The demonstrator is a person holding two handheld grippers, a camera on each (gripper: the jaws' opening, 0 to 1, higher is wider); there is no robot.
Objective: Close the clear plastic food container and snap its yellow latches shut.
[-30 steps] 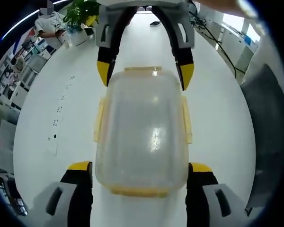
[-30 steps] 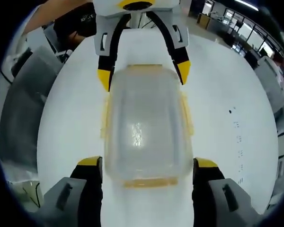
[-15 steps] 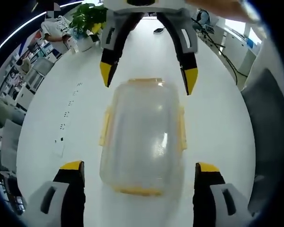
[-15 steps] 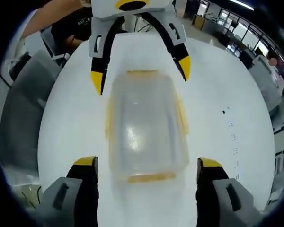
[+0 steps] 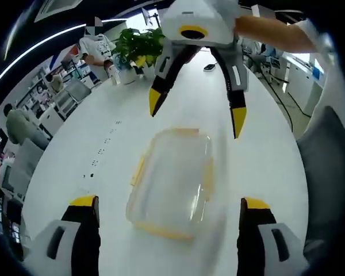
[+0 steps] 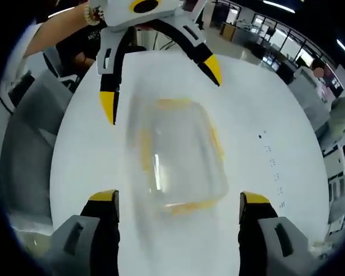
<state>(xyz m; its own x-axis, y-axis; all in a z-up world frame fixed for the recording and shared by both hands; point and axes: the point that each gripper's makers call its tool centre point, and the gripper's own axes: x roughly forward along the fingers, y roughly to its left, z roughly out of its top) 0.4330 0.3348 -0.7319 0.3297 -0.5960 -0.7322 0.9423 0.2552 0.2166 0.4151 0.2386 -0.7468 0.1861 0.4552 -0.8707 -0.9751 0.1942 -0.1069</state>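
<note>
Item: clear container [image 5: 171, 183] with lid on, yellow latches [image 5: 139, 171] along its sides, lying free on the white surface [image 5: 92, 149] between our two tools. Left tool [image 5: 167, 241]: jaws spread, holding nothing. Right tool [image 6: 177, 233]: likewise spread and empty. Risk, as we judge it: the light box may skid when pressed, and blur hides whether every latch is seated.
</note>
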